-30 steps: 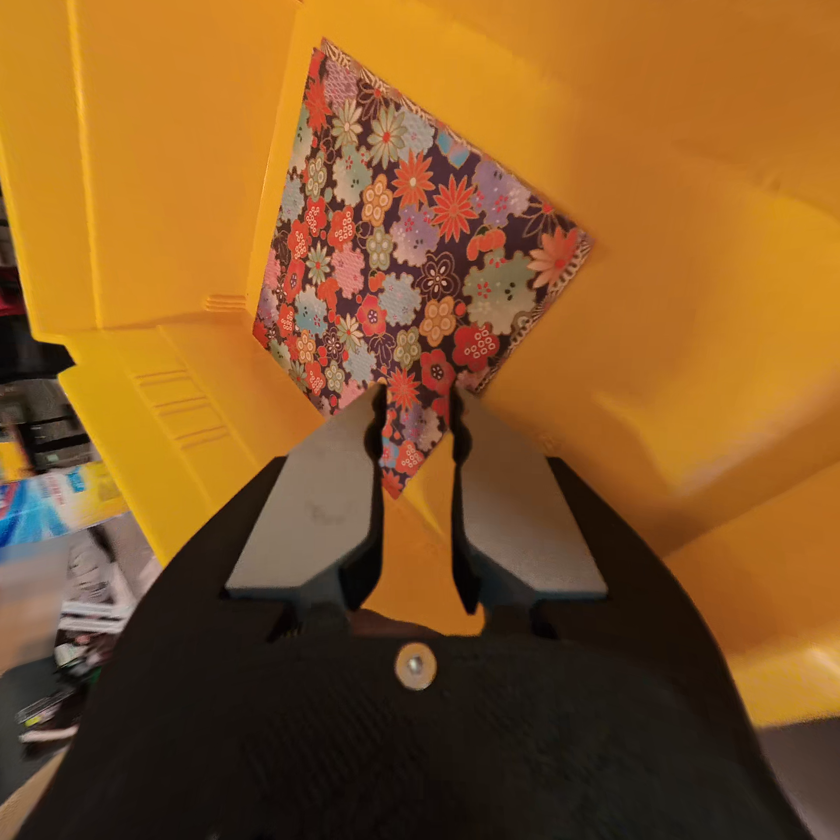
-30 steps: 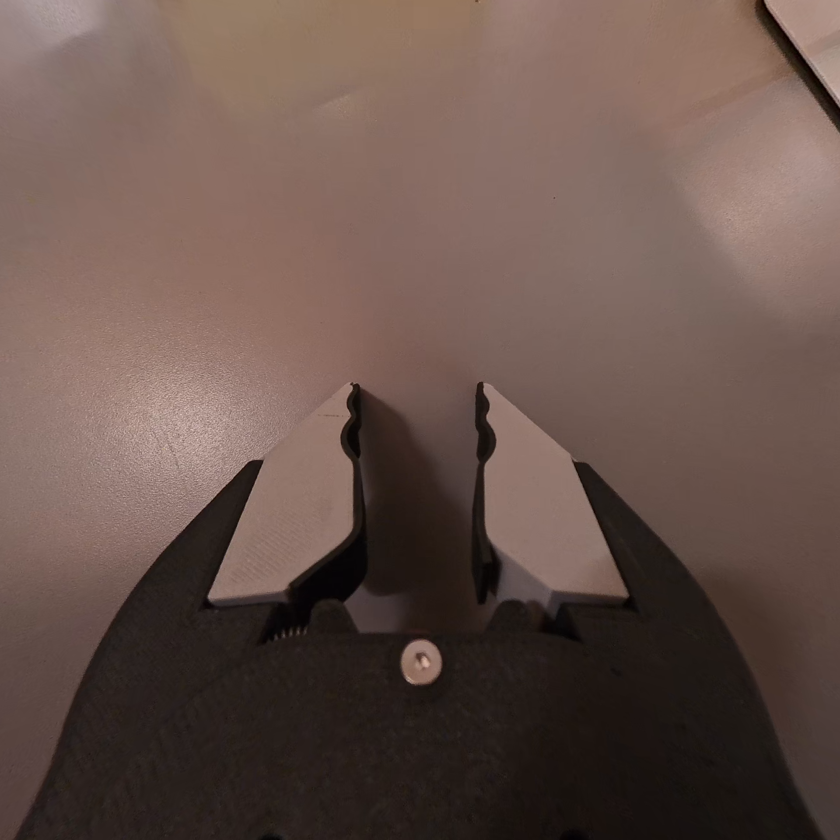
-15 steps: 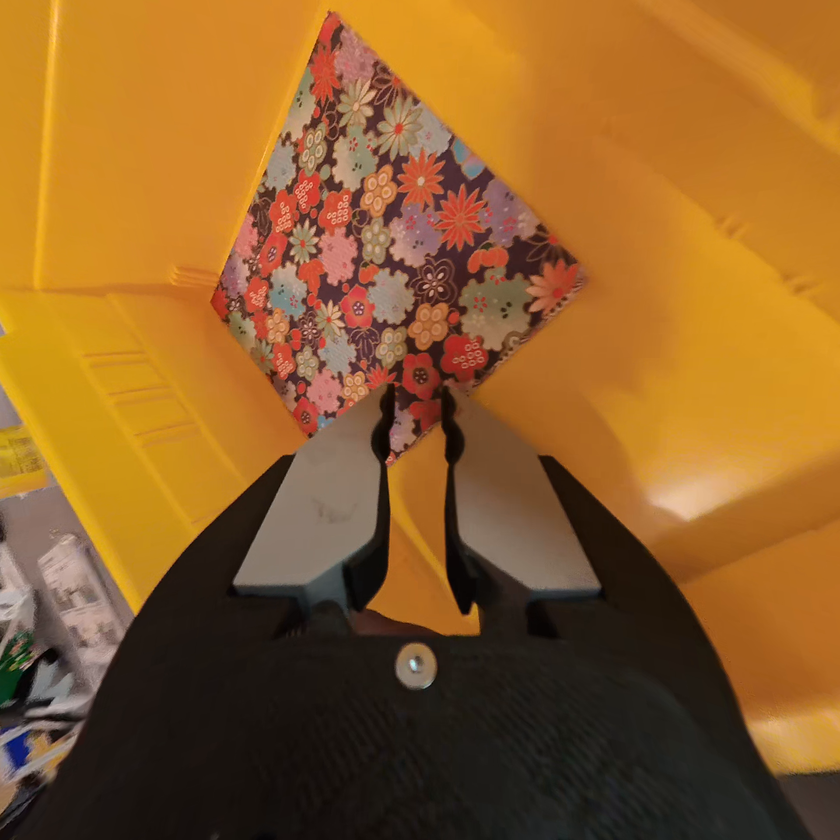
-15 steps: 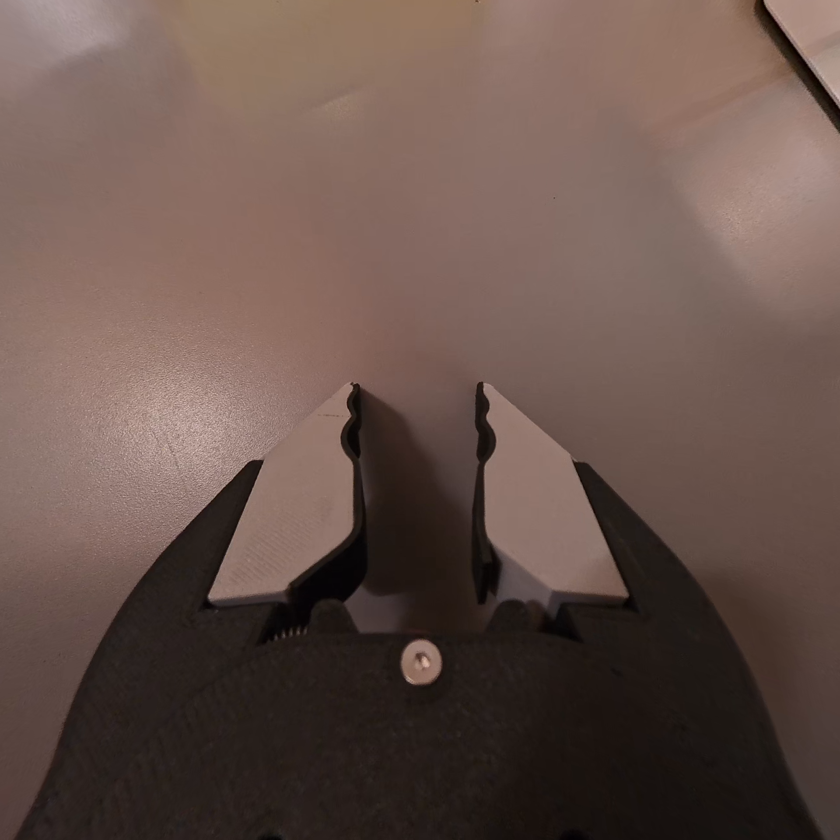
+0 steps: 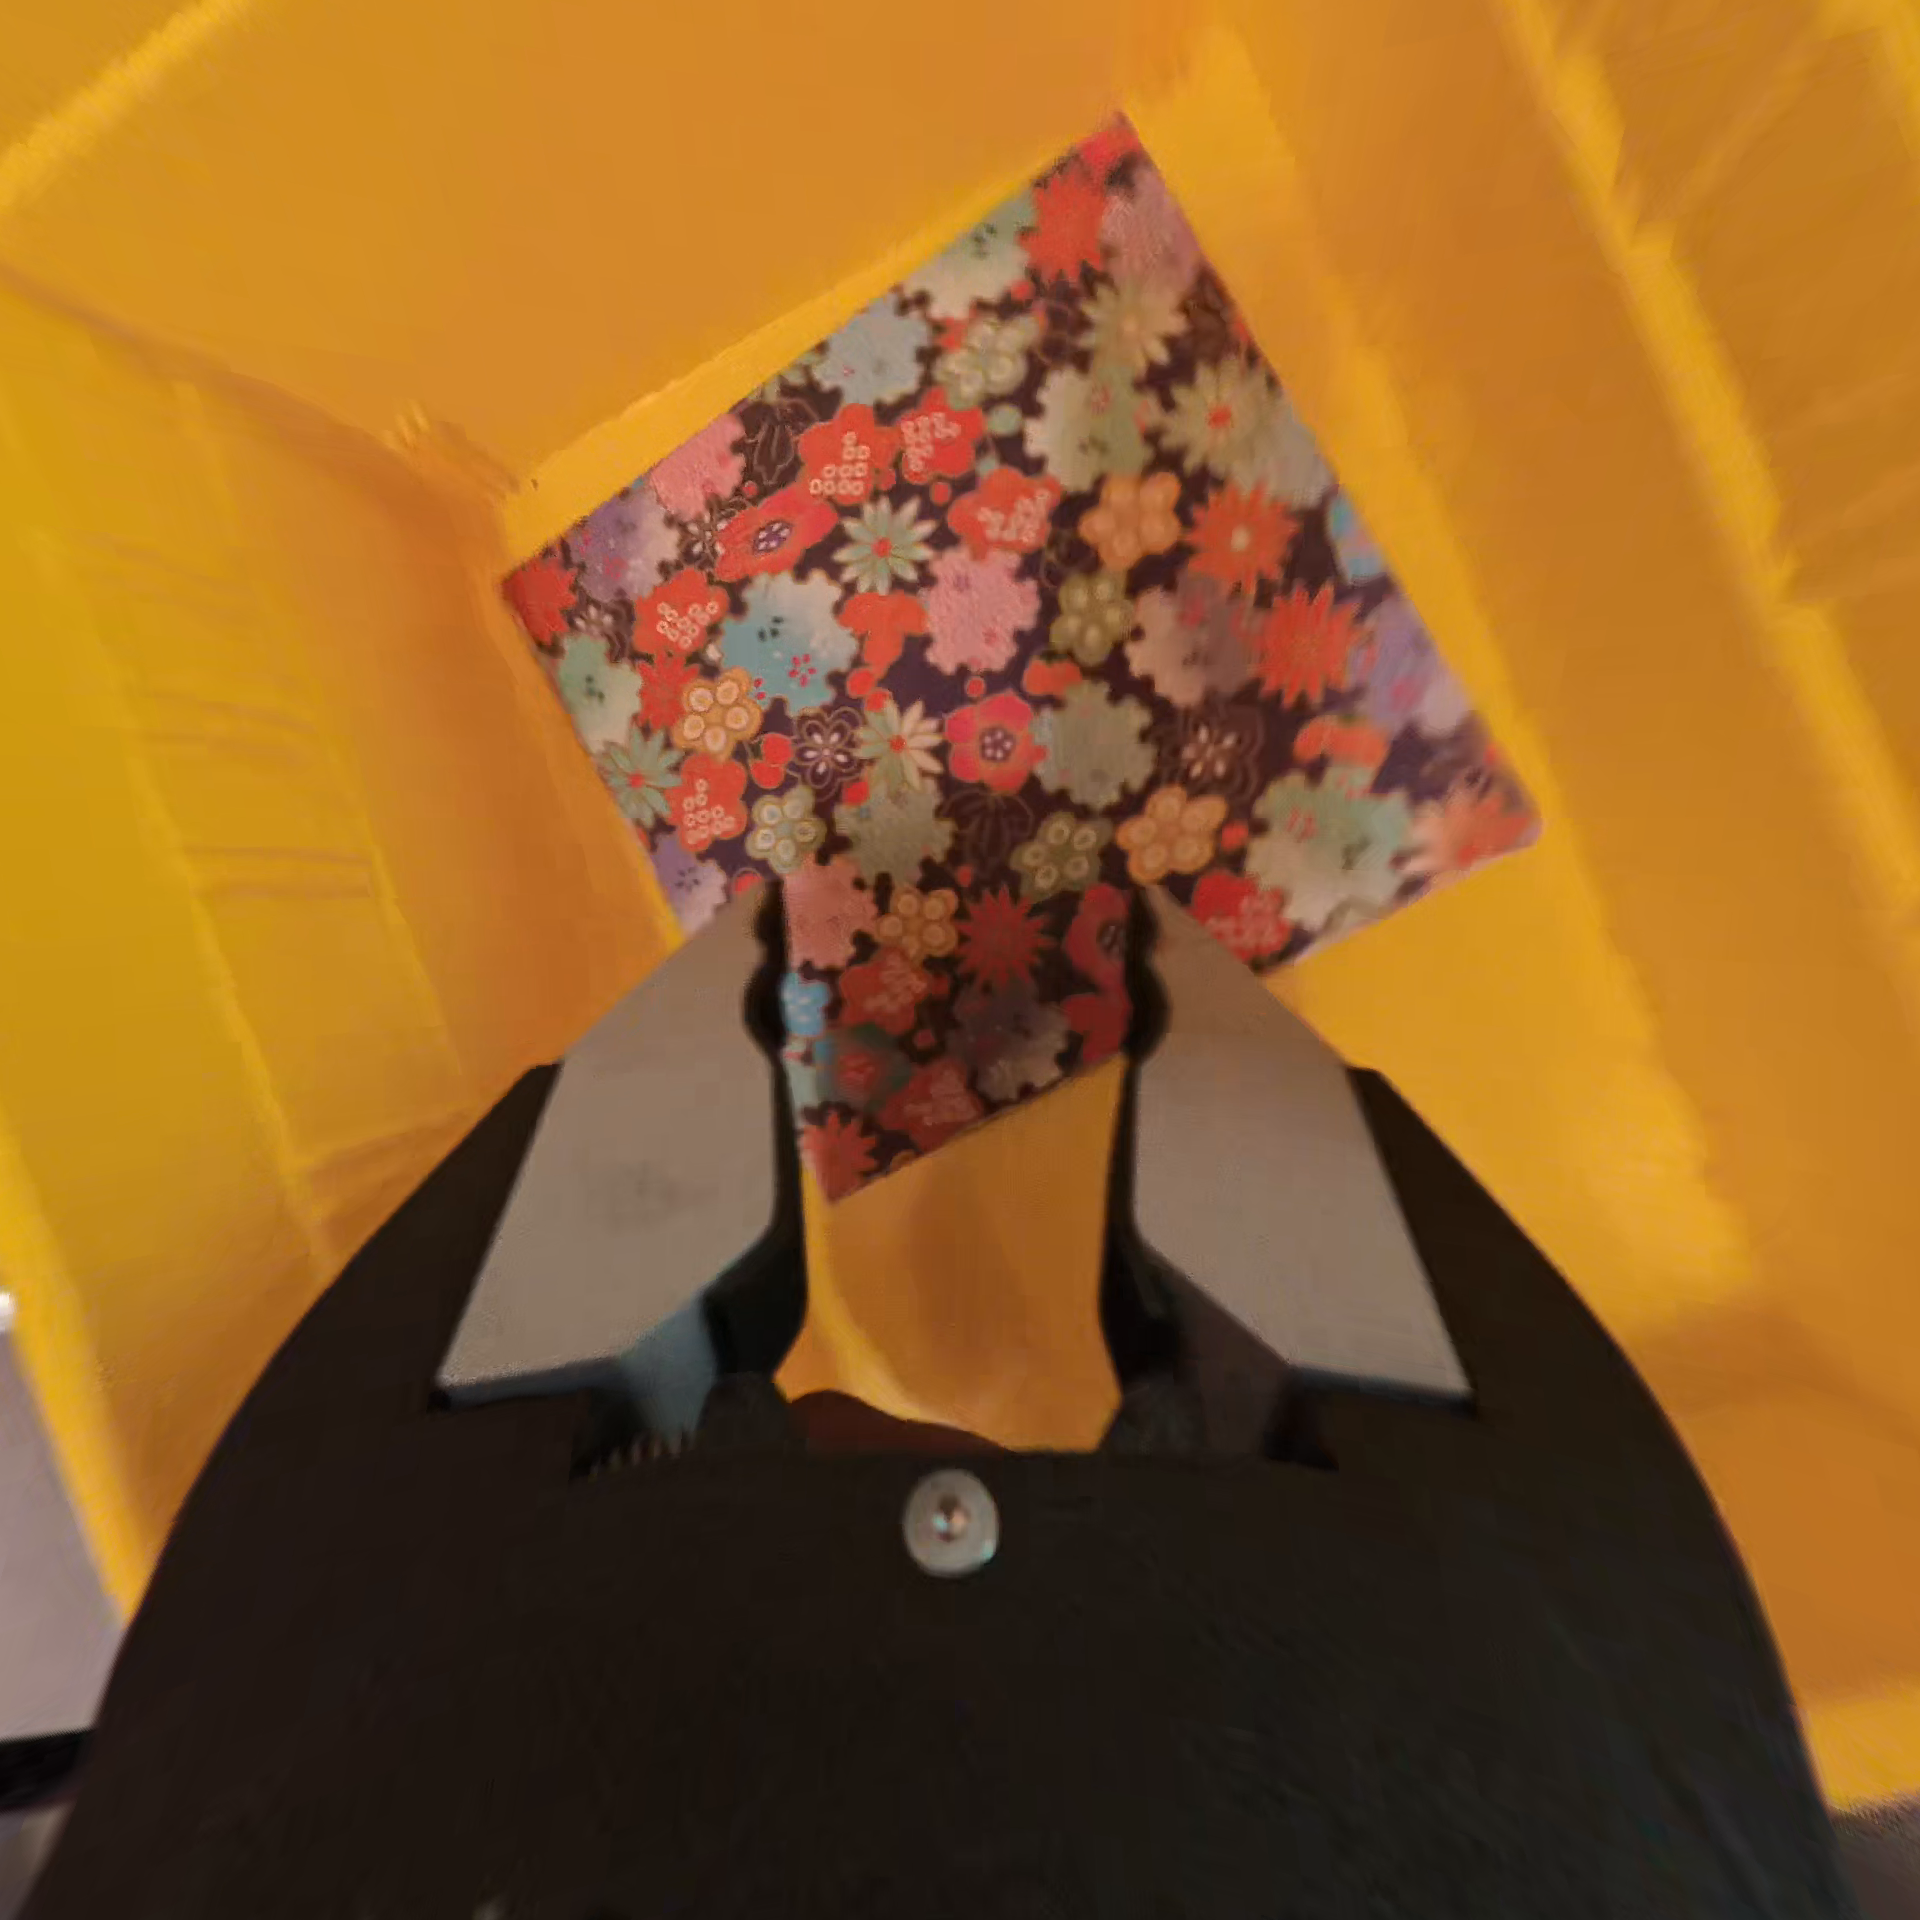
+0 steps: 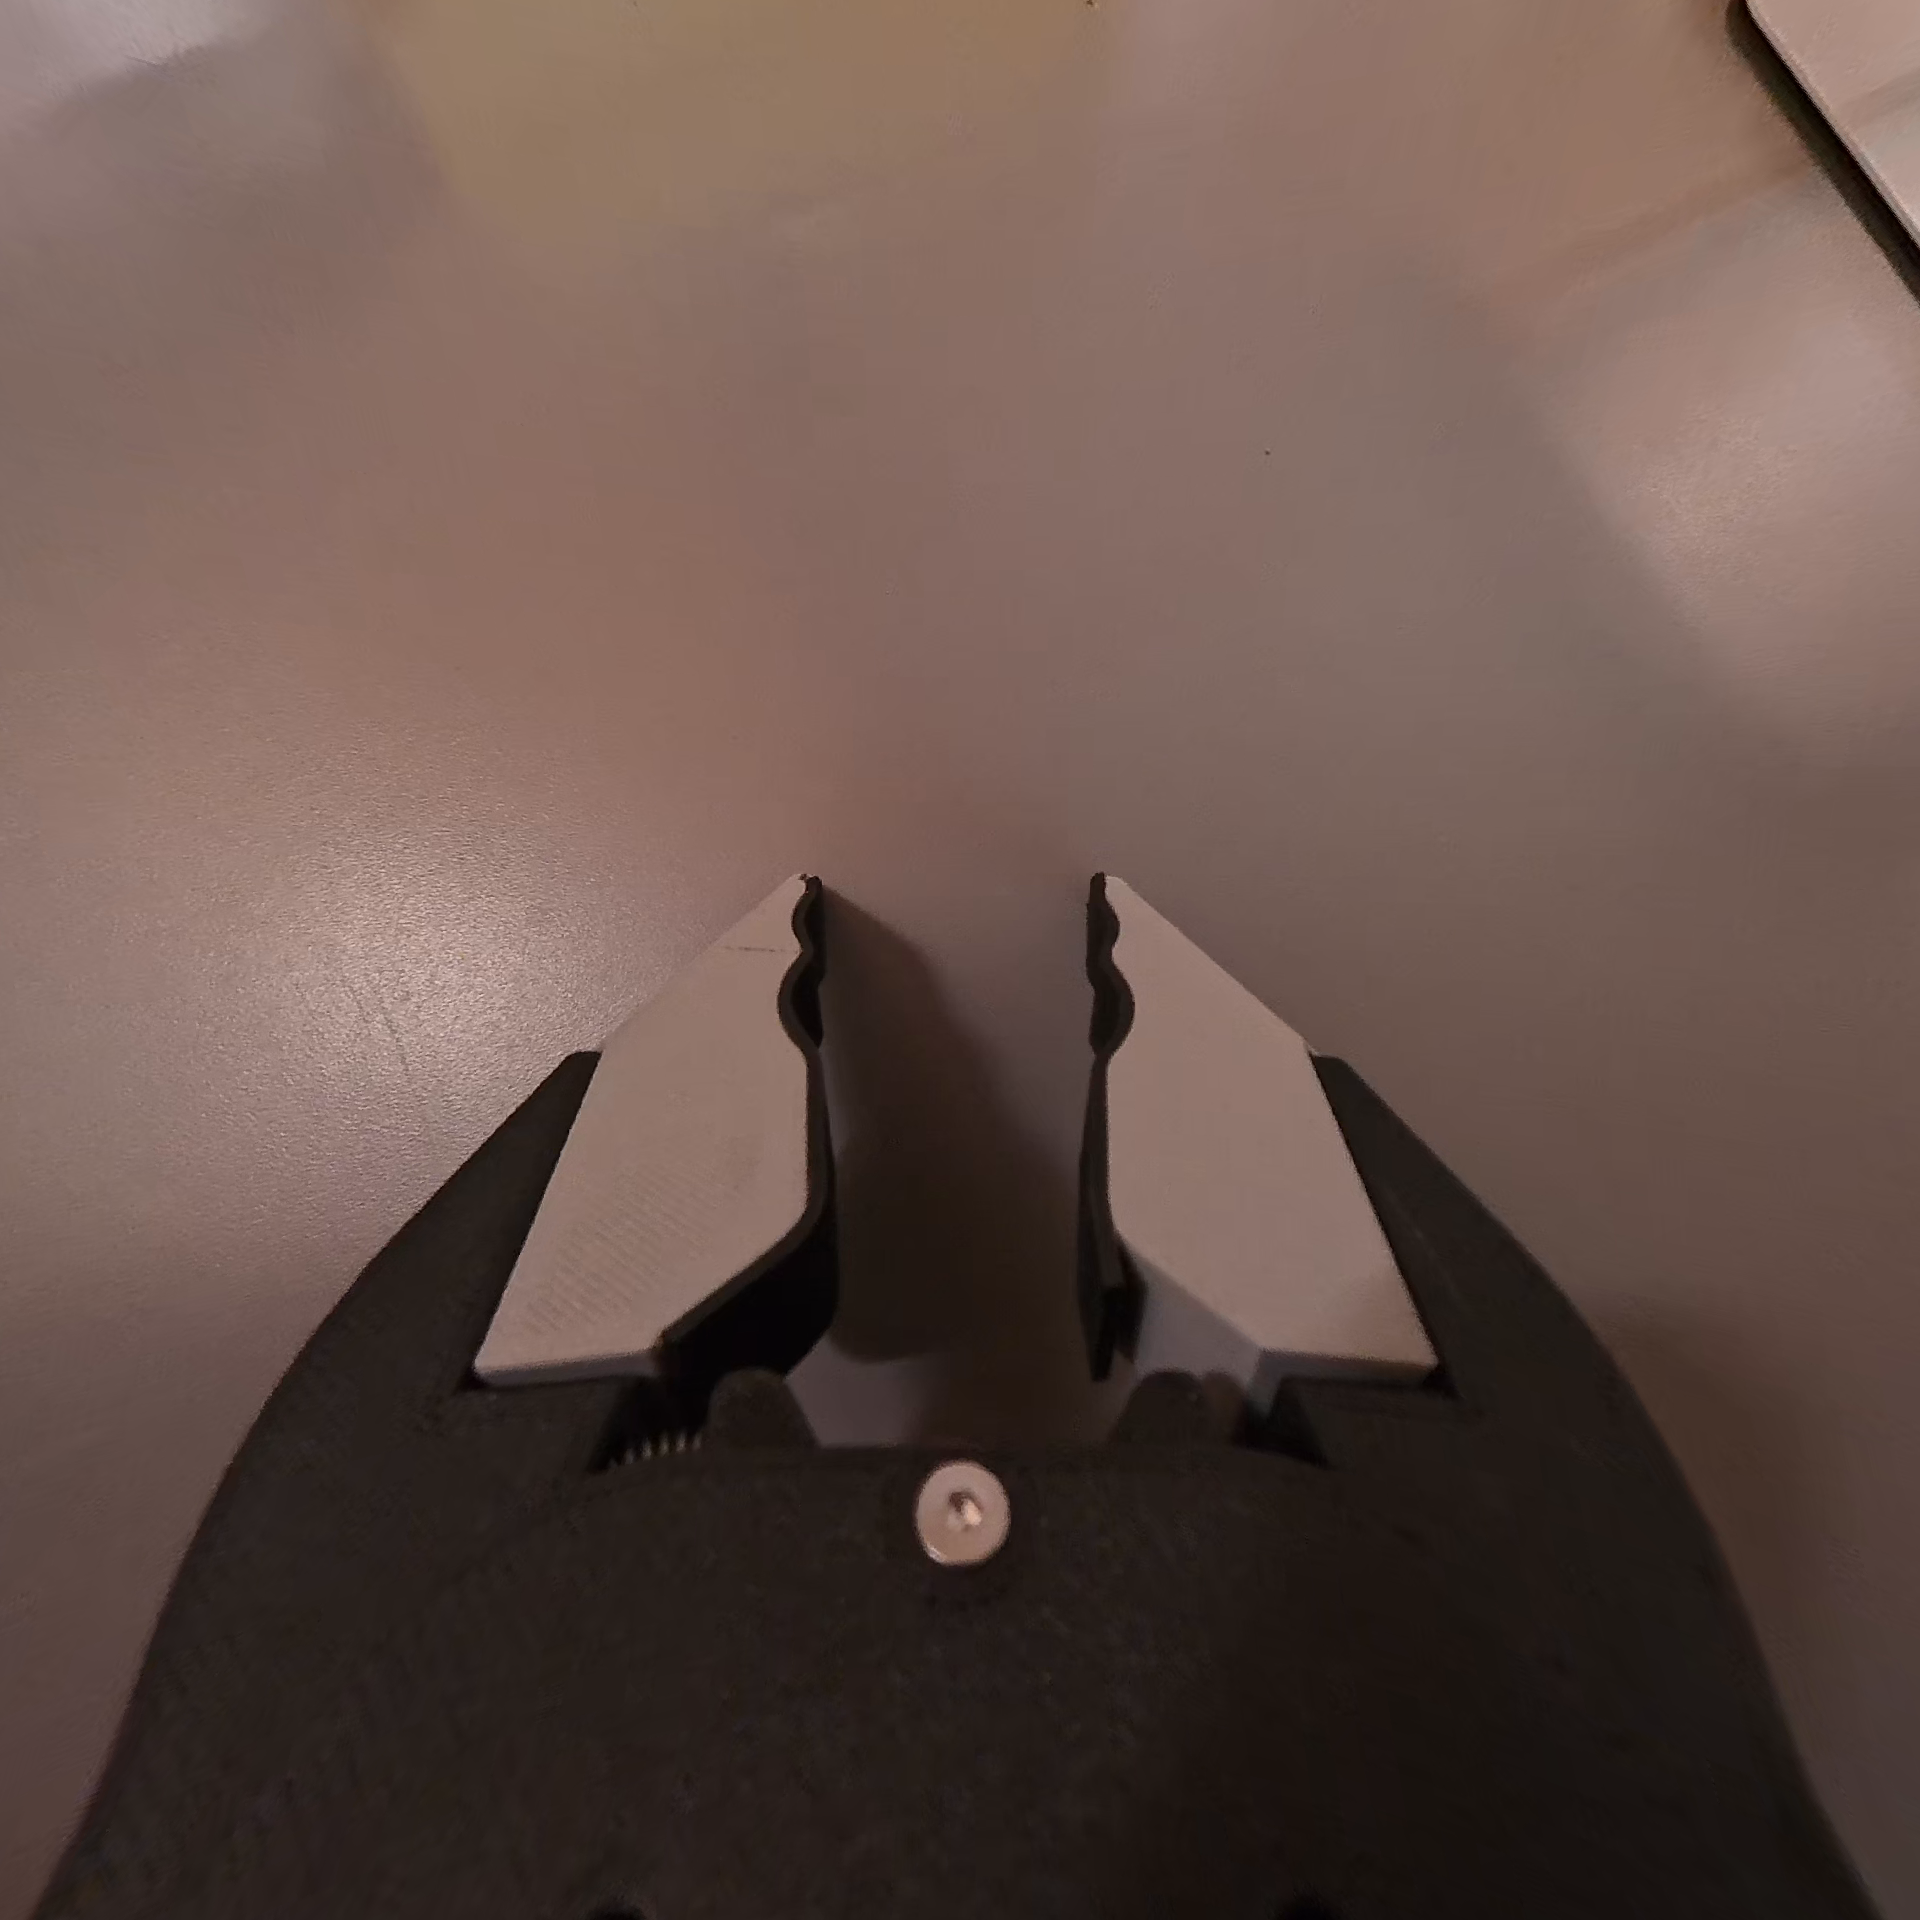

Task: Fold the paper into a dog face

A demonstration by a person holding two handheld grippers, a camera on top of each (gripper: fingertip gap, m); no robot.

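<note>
The flowered paper (image 5: 997,644) is lying flat on the floor of a yellow bin (image 5: 1558,1091), its near corner between the fingers of the left gripper (image 5: 951,914), whose jaws are now standing wider apart than half a second ago, no longer pinching it. The right gripper (image 6: 951,894) is staying parted over the bare grey table (image 6: 935,468).

The floral paper (image 5: 997,665) lies flat on the yellow bin's floor (image 5: 1507,1091). The grey bench (image 6: 623,623) carries a pale flat object (image 6: 1860,114) at its far right.
</note>
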